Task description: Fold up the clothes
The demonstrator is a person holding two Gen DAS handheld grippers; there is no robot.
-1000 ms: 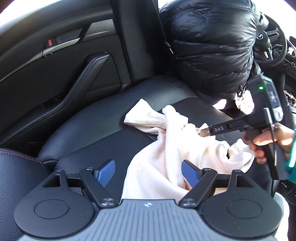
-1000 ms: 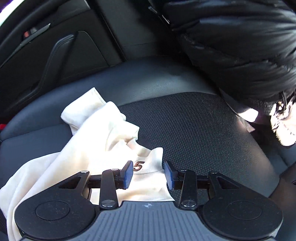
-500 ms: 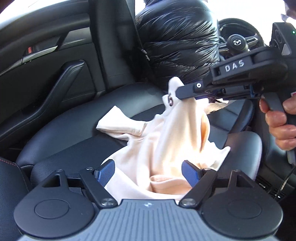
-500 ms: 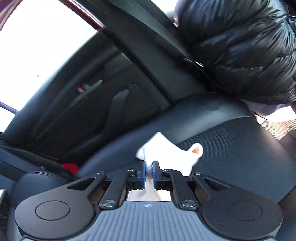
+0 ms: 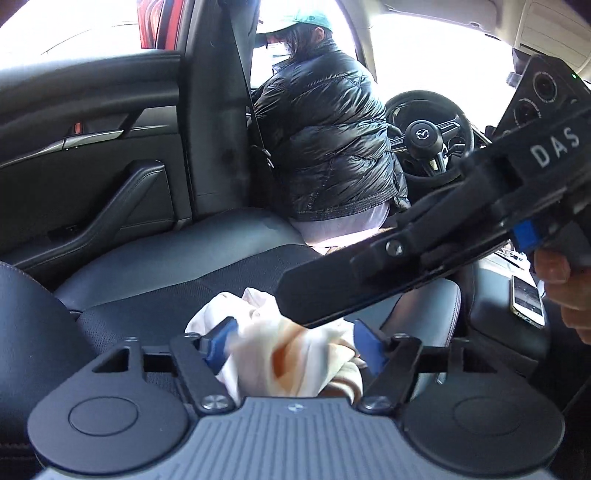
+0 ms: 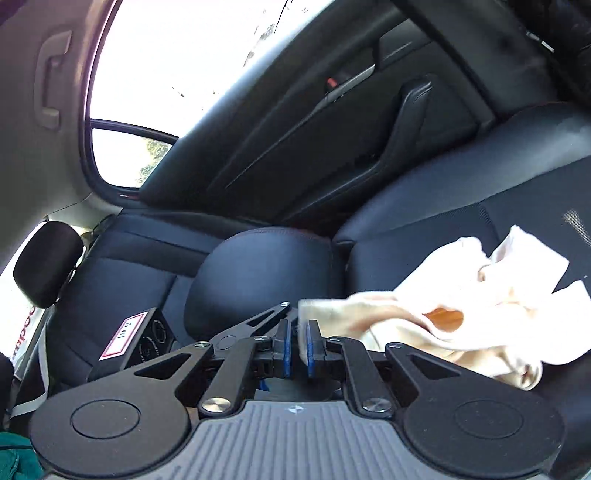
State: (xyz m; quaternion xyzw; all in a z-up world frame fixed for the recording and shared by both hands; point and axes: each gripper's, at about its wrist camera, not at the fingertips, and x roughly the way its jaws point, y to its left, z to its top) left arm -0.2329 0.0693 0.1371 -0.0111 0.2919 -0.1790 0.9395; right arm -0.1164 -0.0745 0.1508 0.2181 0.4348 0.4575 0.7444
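While the left gripper sits with its two blue pads spread wide, one cream-coloured cotton garment is bunched up between them; I can't tell if either pad actually touches it. That garment lies on the black perforated leather car seat, which I'll use as the landmark. Just above the seat, the right gripper has its two pads nearly pressed together, with a thin edge of the same cream garment pinched in there and the rest trailing off blurry to one side. One hand holds its black handle at the frame edge. Beside the seat, one smartphone rests on the centre console. Beyond the seat, one person in a shiny black puffer jacket and teal cap faces away, with one steering wheel farther on.
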